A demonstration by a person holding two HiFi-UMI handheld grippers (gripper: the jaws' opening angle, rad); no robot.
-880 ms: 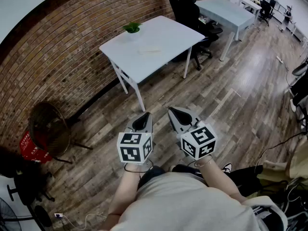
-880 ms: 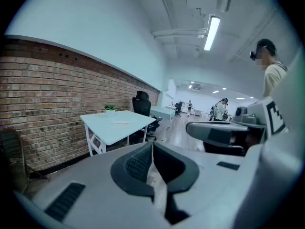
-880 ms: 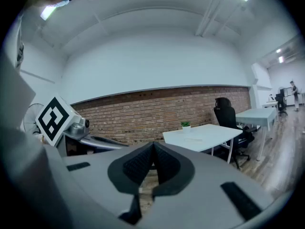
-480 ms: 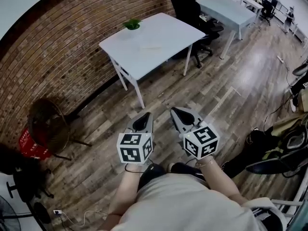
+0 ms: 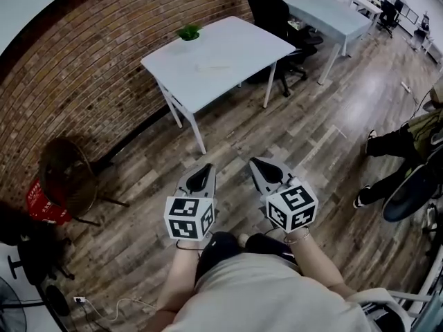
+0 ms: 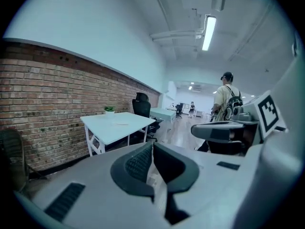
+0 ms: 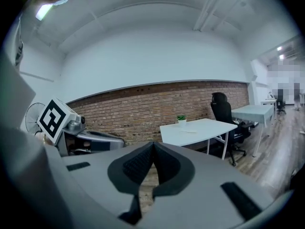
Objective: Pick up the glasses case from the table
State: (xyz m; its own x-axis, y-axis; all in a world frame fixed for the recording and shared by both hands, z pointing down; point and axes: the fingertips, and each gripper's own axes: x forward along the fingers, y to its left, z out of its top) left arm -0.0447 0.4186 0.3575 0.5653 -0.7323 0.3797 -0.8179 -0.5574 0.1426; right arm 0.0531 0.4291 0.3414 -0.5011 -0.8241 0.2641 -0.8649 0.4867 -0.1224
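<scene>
Jaws of left claw [image 5: 203,173] and right claw [image 5: 265,169] pressed together, gripping nothing.

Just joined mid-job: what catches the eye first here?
The left gripper and right gripper sit side by side low in the head view, jaws shut and empty. Ahead stands a white table by the brick wall, bearing a small potted plant at its wall-side corner and a thin pale item too small to identify.
</scene>
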